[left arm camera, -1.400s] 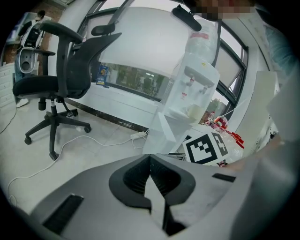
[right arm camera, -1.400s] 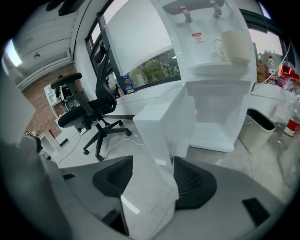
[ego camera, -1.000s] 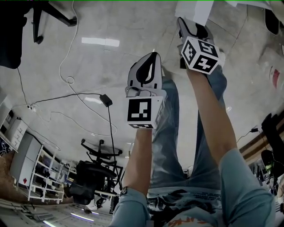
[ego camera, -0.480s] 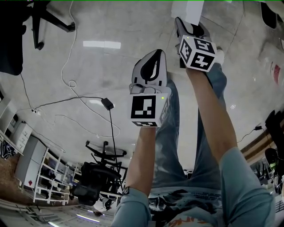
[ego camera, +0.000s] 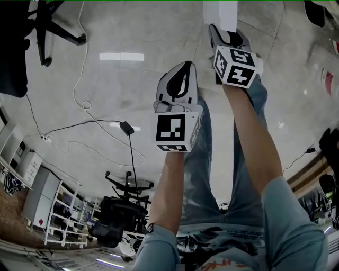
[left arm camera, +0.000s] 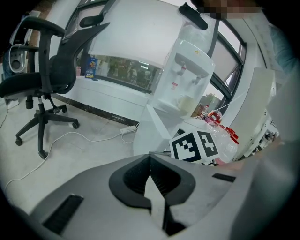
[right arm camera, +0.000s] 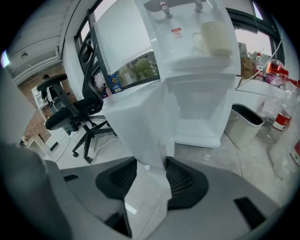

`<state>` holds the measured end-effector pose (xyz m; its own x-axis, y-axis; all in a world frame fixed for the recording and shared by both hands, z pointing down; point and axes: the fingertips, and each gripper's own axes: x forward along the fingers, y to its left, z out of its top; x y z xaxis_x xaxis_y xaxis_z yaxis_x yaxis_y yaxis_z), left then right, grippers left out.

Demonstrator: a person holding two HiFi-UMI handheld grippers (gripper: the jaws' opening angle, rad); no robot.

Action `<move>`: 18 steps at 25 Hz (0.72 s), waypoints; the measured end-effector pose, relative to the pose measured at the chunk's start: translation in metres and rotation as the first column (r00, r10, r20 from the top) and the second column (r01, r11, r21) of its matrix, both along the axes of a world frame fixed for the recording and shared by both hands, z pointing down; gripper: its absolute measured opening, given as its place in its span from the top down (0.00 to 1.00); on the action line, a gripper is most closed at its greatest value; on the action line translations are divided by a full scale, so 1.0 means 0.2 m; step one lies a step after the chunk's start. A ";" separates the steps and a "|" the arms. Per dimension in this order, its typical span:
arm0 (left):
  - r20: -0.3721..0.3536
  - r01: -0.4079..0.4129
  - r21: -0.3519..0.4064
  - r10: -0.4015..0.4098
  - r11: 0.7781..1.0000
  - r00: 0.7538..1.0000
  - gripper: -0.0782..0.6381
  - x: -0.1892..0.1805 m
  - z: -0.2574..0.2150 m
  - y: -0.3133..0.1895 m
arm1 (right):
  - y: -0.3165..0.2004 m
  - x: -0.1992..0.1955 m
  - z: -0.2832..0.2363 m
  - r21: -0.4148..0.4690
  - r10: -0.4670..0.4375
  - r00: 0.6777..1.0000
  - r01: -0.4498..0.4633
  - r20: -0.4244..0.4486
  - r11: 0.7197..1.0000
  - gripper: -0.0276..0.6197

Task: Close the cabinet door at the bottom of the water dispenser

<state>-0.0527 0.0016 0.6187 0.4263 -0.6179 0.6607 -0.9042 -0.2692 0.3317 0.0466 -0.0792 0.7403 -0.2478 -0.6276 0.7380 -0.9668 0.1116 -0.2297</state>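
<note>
The white water dispenser (right arm camera: 197,79) stands ahead in the right gripper view, its bottom cabinet door (right arm camera: 140,122) swung open toward me. My right gripper (right arm camera: 151,164) is closing on the door's free edge, and both pads touch the panel. In the head view, the right gripper (ego camera: 228,30) reaches up to the door (ego camera: 220,13). My left gripper (ego camera: 185,64) hangs shut and empty to its left, apart from the door. In the left gripper view, the left gripper (left arm camera: 150,157) points at the dispenser (left arm camera: 187,79) and the door (left arm camera: 152,124).
A black office chair (left arm camera: 47,70) stands left of the dispenser, and a cable (ego camera: 85,100) and a power strip (left arm camera: 127,130) lie on the floor. A white bin (right arm camera: 246,124) and plastic bottles (right arm camera: 276,112) sit right of the dispenser. A mug (right arm camera: 213,37) rests on its tray.
Both grippers have drifted slightly across the floor toward the door. The left one now sits a little higher in the head view. The right gripper stays at the door's edge.
</note>
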 end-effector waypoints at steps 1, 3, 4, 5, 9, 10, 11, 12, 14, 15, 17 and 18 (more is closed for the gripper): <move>0.000 -0.005 0.000 0.005 1.000 1.000 0.88 0.02 0.00 0.00 | 0.00 0.02 0.00 -0.001 0.000 1.000 0.000 -0.003 1.000 0.63; 0.000 -0.016 0.000 0.016 1.000 1.000 0.88 0.05 0.00 -0.01 | 0.01 0.06 0.00 -0.001 0.006 1.000 -0.006 -0.008 1.000 0.63; 0.001 -0.023 -0.001 0.023 1.000 1.000 0.88 0.07 0.01 -0.01 | 0.01 0.08 0.00 -0.002 0.010 1.000 -0.010 -0.010 1.000 0.63; 0.003 -0.031 -0.004 0.031 1.000 1.000 0.88 0.09 0.01 -0.01 | 0.01 0.11 0.00 -0.003 0.014 1.000 -0.014 -0.012 1.000 0.63; 0.010 -0.057 -0.018 0.057 0.998 0.998 0.88 0.17 0.02 -0.02 | 0.02 0.20 -0.01 -0.011 0.029 0.999 -0.029 -0.017 1.000 0.63; 0.012 -0.062 -0.019 0.062 0.998 0.998 0.88 0.19 0.02 -0.03 | 0.02 0.22 -0.01 -0.013 0.033 0.999 -0.033 -0.018 0.999 0.63; 0.015 -0.067 -0.021 0.067 0.998 0.998 0.88 0.21 0.02 -0.03 | 0.02 0.25 -0.01 -0.014 0.036 0.999 -0.036 -0.019 0.999 0.63; 0.017 -0.071 -0.022 0.071 0.997 0.997 0.88 0.23 0.02 -0.04 | 0.02 0.27 -0.01 -0.015 0.038 0.999 -0.039 -0.020 0.999 0.64; 0.019 -0.079 -0.025 0.080 0.997 0.997 0.88 0.27 0.02 -0.05 | 0.02 0.32 -0.01 -0.016 0.042 0.999 -0.042 -0.023 0.999 0.64; 0.019 -0.085 -0.026 0.085 0.996 0.996 0.88 0.29 0.03 -0.06 | 0.01 0.34 -0.01 -0.016 0.044 0.999 -0.045 -0.025 0.999 0.64; 0.020 -0.098 -0.029 0.099 0.995 0.995 0.88 0.34 0.03 -0.07 | 0.01 0.39 -0.01 -0.018 0.050 0.998 -0.050 -0.028 0.999 0.64; 0.020 -0.104 -0.032 0.104 0.994 0.994 0.88 0.36 0.04 -0.07 | 0.01 0.42 -0.01 -0.019 0.052 0.998 -0.053 -0.030 0.998 0.64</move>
<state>0.0202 -0.0128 0.6260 0.4725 -0.5503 0.6884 -0.8789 -0.3522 0.3218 0.1300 -0.0770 0.7389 -0.1931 -0.6243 0.7570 -0.9775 0.0561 -0.2031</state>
